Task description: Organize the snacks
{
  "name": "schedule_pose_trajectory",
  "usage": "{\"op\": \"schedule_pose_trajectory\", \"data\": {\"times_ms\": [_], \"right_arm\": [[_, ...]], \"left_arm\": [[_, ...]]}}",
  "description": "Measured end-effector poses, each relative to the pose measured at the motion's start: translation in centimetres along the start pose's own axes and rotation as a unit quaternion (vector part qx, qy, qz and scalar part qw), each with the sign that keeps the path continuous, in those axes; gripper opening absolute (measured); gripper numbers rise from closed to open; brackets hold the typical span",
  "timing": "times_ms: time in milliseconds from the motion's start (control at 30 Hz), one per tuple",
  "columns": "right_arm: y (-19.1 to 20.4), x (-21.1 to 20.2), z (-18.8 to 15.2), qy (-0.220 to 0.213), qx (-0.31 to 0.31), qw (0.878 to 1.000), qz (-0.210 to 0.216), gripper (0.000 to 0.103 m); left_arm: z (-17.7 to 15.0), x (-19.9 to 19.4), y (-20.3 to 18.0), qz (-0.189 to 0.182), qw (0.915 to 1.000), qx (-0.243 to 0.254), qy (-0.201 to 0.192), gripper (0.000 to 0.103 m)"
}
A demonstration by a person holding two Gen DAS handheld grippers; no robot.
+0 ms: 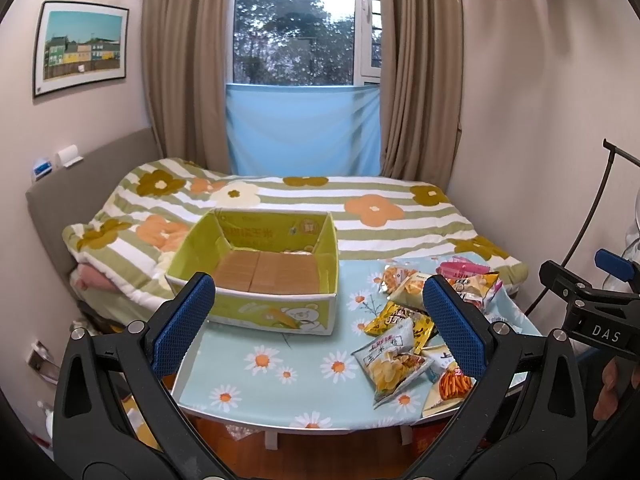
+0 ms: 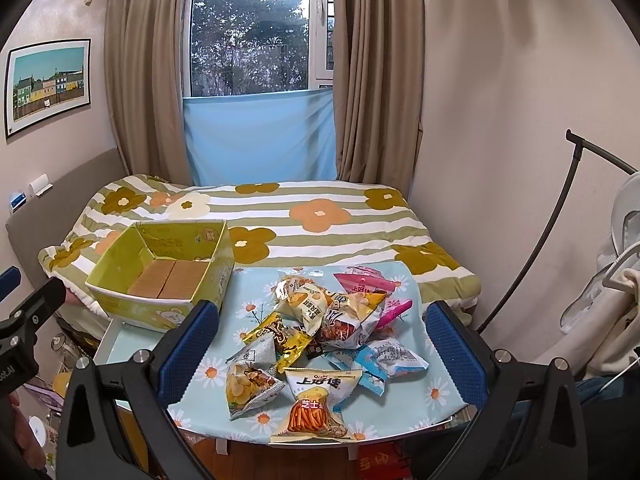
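A pile of several snack bags lies on the right part of a small table with a blue daisy cloth. The same snack bags show at the right in the left wrist view. An open yellow-green cardboard box stands at the table's far left, holding nothing; the box also shows in the right wrist view. My left gripper hangs open above the table's front, between box and pile. My right gripper is open, its fingers straddling the pile from above and in front, touching nothing.
A bed with a striped flower quilt lies right behind the table, under a curtained window. A black curved stand and hung clothes are at the right wall. Wooden floor shows below the table's front edge.
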State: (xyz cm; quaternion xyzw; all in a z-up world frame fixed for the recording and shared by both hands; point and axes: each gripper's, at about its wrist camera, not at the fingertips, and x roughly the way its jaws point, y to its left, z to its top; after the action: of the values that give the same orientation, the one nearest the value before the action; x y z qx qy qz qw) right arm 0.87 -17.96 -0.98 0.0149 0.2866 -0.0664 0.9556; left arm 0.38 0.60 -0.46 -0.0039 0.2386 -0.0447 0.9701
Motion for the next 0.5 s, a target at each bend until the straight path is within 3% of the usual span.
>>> {"op": "schedule_pose_trajectory", "data": {"times_ms": [500], "right_arm": [[-0.04, 0.03, 0.06, 0.0, 0.0, 1.0, 0.001, 0.103]], "left_arm": [[0.23, 0.21, -0.04, -0.006, 1.0, 0.0, 0.002, 0.103]]}}
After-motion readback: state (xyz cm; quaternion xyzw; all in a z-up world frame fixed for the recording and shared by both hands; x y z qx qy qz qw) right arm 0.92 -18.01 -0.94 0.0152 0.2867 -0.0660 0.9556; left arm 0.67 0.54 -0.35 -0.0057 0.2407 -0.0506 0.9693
